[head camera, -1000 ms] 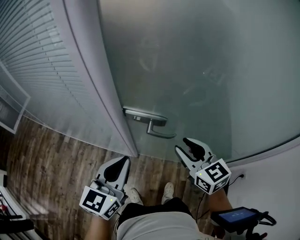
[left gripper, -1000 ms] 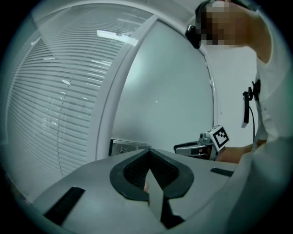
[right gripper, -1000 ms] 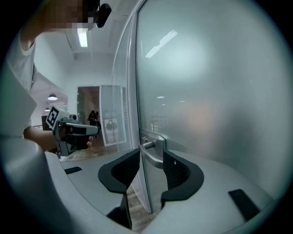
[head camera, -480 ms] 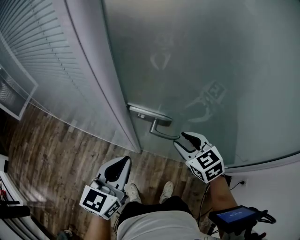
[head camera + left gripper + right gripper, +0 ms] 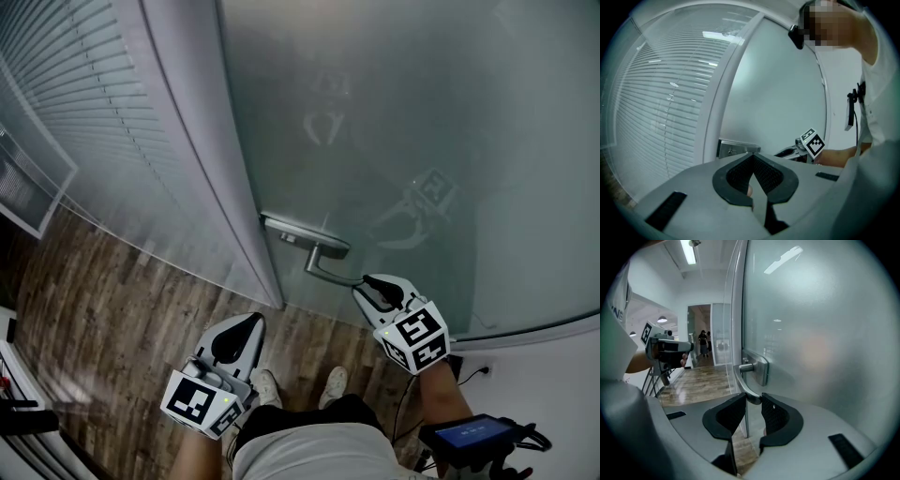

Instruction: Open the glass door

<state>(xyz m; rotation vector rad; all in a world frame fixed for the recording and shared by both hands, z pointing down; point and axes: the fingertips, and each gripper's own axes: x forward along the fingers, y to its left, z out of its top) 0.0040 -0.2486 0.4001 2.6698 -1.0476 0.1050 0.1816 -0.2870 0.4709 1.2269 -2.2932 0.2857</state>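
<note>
The frosted glass door (image 5: 394, 122) stands closed, and a metal lever handle (image 5: 330, 272) sits on a plate near its left edge. My right gripper (image 5: 363, 285) is at the free end of the lever. In the right gripper view the lever tip (image 5: 751, 397) lies between the fingertips of the right gripper (image 5: 753, 399), and both pads touch it. Its jaws have just been closing on that tip. My left gripper (image 5: 253, 319) hangs low on the left, away from the door. The left gripper (image 5: 753, 155) is shut with nothing in it.
A white door frame (image 5: 202, 159) and a glass panel with blinds (image 5: 84, 122) border the door on the left. Wooden floor (image 5: 103, 319) lies below, with my feet (image 5: 335, 380) on it. A white wall with a socket (image 5: 483, 354) is on the right. A small screen (image 5: 473, 433) hangs at my hip.
The right gripper has moved up and left from below the lever's end onto it, and its jaws have narrowed round the tip. The left gripper has stayed put.
</note>
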